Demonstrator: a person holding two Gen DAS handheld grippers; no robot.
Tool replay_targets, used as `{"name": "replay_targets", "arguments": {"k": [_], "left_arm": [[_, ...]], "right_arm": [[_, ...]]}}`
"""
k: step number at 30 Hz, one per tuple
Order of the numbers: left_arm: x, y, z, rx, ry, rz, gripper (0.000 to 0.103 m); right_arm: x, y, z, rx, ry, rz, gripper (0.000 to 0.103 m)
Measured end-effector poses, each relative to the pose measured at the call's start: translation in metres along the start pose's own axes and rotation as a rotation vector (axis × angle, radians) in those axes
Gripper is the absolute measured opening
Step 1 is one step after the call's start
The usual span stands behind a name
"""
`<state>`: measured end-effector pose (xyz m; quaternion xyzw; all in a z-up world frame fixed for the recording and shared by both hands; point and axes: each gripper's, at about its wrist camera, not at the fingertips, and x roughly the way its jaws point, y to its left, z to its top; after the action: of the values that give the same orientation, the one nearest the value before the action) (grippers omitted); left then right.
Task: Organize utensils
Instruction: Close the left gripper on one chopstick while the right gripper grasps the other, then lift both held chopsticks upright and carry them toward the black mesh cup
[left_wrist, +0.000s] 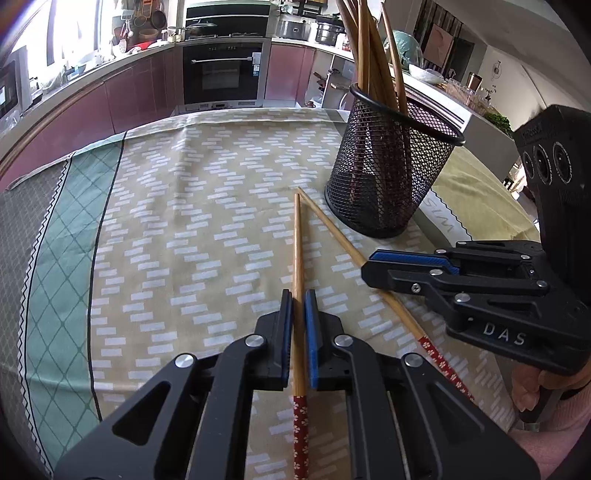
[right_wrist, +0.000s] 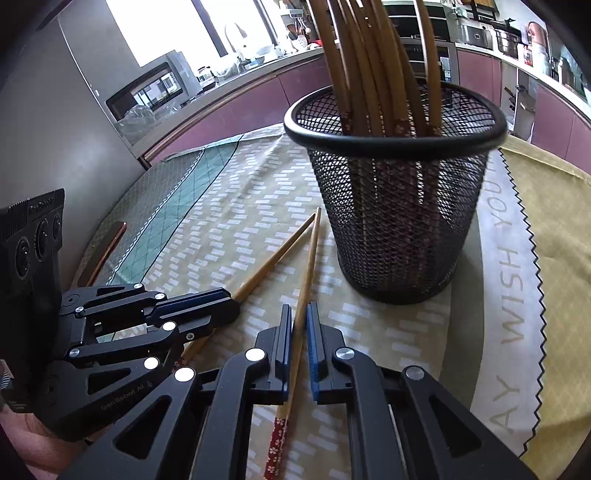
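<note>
Two bamboo chopsticks with red flowered ends lie on the tablecloth, tips meeting near a black mesh holder (left_wrist: 391, 166) full of chopsticks. My left gripper (left_wrist: 298, 301) is closed on the left chopstick (left_wrist: 297, 251) at its middle, low over the cloth. My right gripper (right_wrist: 298, 314) is closed on the other chopstick (right_wrist: 308, 266) in the same way. In the left wrist view the right gripper (left_wrist: 369, 269) sits over that second chopstick (left_wrist: 332, 229). In the right wrist view the left gripper (right_wrist: 232, 306) covers the first chopstick (right_wrist: 277, 254). The holder (right_wrist: 399, 206) stands just beyond the tips.
The patterned tablecloth (left_wrist: 184, 221) covers a round table; a yellow lettered mat (right_wrist: 517, 258) lies to the right under the holder. A thin brown object (right_wrist: 107, 251) lies near the table's left edge. Kitchen counters and an oven (left_wrist: 221, 74) are behind.
</note>
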<state>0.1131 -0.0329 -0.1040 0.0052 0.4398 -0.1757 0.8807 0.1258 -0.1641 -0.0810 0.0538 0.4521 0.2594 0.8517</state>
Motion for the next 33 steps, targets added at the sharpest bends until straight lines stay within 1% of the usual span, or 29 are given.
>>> {"name": "replay_targets", "arguments": {"k": [5, 7, 11, 15, 16, 17, 18, 19, 21, 24, 25, 27, 28, 33], "left_arm": [[-0.004, -0.001, -0.005, 0.007, 0.005, -0.006, 0.008], [-0.006, -0.004, -0.007, 0.019, 0.006, -0.019, 0.008], [-0.006, -0.011, -0.009, 0.042, 0.013, -0.016, 0.008], [-0.006, -0.012, -0.007, 0.059, 0.013, -0.01, 0.008], [-0.005, -0.013, -0.007, 0.067, 0.015, -0.009, 0.013], [-0.005, -0.014, -0.007, 0.078, 0.015, -0.01, 0.018], [-0.004, -0.015, -0.006, 0.088, 0.014, -0.006, 0.02], [-0.003, -0.017, -0.005, 0.096, 0.015, -0.003, 0.022], [0.001, -0.02, -0.003, 0.119, 0.02, 0.006, 0.022], [0.003, -0.023, -0.001, 0.14, 0.021, 0.012, 0.022], [0.005, -0.024, 0.0, 0.143, 0.019, 0.018, 0.021], [0.006, -0.026, 0.001, 0.146, 0.015, 0.025, 0.014], [0.006, -0.026, 0.001, 0.143, 0.014, 0.027, 0.009], [0.005, -0.024, 0.001, 0.112, 0.004, 0.027, 0.008]], "right_arm": [[-0.01, 0.003, -0.006, -0.021, -0.004, 0.053, 0.006], [-0.009, 0.007, -0.007, -0.043, 0.009, 0.051, 0.006], [-0.003, 0.007, -0.007, -0.044, 0.033, 0.029, 0.007], [-0.01, 0.012, -0.005, -0.057, 0.0, 0.007, 0.008], [-0.011, 0.011, -0.005, -0.058, -0.007, -0.01, 0.009], [-0.012, 0.01, -0.005, -0.057, -0.006, -0.023, 0.013], [-0.011, 0.008, -0.005, -0.059, -0.002, -0.028, 0.021], [-0.009, 0.008, -0.005, -0.065, 0.007, -0.04, 0.02], [-0.004, 0.007, -0.006, -0.07, 0.02, -0.062, 0.02], [0.0, 0.009, -0.006, -0.096, 0.013, -0.087, 0.02], [0.001, 0.01, -0.006, -0.101, 0.01, -0.095, 0.016], [0.003, 0.011, -0.005, -0.105, 0.003, -0.107, 0.009], [0.002, 0.009, -0.005, -0.089, 0.0, -0.094, 0.008], [-0.006, -0.003, -0.007, -0.028, -0.022, -0.016, 0.006]]}}
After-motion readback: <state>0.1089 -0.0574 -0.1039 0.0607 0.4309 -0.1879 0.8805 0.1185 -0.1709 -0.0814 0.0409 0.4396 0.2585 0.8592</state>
